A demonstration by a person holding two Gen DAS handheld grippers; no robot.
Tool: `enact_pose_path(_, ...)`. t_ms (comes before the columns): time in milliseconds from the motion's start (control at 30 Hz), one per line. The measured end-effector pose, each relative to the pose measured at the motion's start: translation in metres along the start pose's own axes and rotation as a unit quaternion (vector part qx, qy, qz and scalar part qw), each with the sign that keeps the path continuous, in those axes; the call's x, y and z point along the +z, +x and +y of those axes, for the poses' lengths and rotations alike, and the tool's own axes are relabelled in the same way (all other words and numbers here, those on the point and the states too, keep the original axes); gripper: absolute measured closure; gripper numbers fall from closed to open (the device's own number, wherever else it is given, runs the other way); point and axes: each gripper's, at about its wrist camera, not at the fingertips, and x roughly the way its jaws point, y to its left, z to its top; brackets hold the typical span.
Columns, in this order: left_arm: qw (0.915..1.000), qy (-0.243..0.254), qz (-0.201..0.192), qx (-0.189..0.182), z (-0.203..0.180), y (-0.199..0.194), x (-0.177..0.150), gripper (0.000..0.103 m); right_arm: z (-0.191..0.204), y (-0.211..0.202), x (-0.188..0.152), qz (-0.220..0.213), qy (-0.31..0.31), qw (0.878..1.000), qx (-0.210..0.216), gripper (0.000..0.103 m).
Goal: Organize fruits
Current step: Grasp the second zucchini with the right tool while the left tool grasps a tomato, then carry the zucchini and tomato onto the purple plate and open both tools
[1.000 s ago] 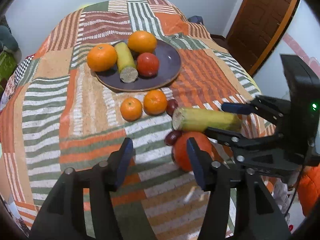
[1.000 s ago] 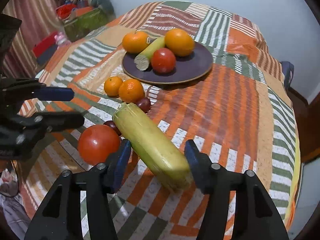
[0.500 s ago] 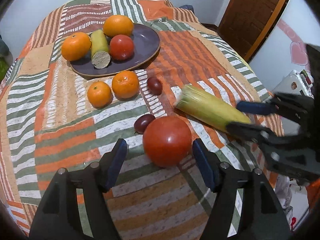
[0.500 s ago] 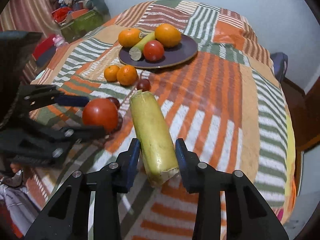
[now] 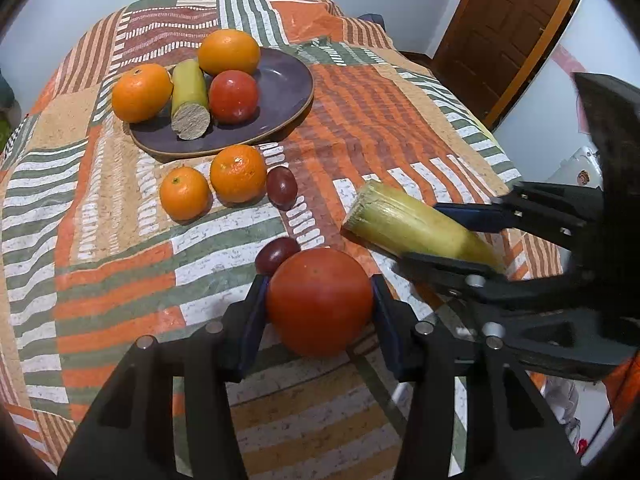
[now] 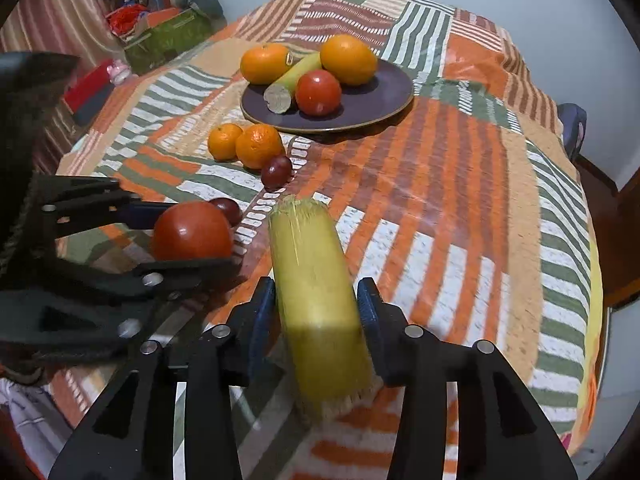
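Note:
My left gripper (image 5: 318, 300) is shut on a big red tomato (image 5: 319, 300), also seen in the right wrist view (image 6: 192, 230). My right gripper (image 6: 316, 312) is shut on a yellow-green stalk piece (image 6: 316, 280), which shows to the right in the left wrist view (image 5: 416, 226). A dark plate (image 5: 280, 92) at the back holds two oranges, a tomato (image 5: 233, 96) and another stalk piece (image 5: 190, 100). Two small oranges (image 5: 238, 173) and two dark plums (image 5: 282, 188) lie on the cloth before the plate.
The striped patchwork cloth (image 5: 392, 120) covers the whole surface. A wooden door (image 5: 508, 28) stands at the back right. Clutter and a green box (image 6: 164, 36) sit beyond the far left edge in the right wrist view.
My left gripper has moved in around the big tomato and closed on it. My right gripper has closed on the stalk piece and turned it lengthwise.

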Motion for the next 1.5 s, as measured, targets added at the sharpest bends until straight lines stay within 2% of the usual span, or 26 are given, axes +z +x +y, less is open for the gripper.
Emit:
enact_pose_path(200,0.9999,-0.005,-0.013,0.002,0.008,-0.015,-0.002,0.054,-0.002,0.000,-0.001,-0.007,0.005,1.000,-0.003,0.064)
enact_pose_path(367,0.9991,-0.014,-0.038,0.007,0.020,-0.033,0.009,0.054,-0.004,-0.013,0.003,-0.032,0.021,0.999,-0.003,0.064)
enact_pose_path(867,0.9940,-0.039,-0.094,0.040,0.058,-0.050,0.070,0.054,-0.028,-0.039,0.074,-0.120,0.064,0.990,-0.024,0.064)
enact_pose_path(1233,0.9921,-0.041,-0.103,0.059,0.079,-0.030,0.119,0.054,-0.040,-0.019,0.122,-0.138,0.078,0.987,-0.029,0.064)
enact_pose_path(1500,0.9935,-0.049,-0.084,0.060,0.095,0.004,0.147,0.054,-0.055,0.023,0.149,-0.113,0.108,0.987,-0.029,0.064)
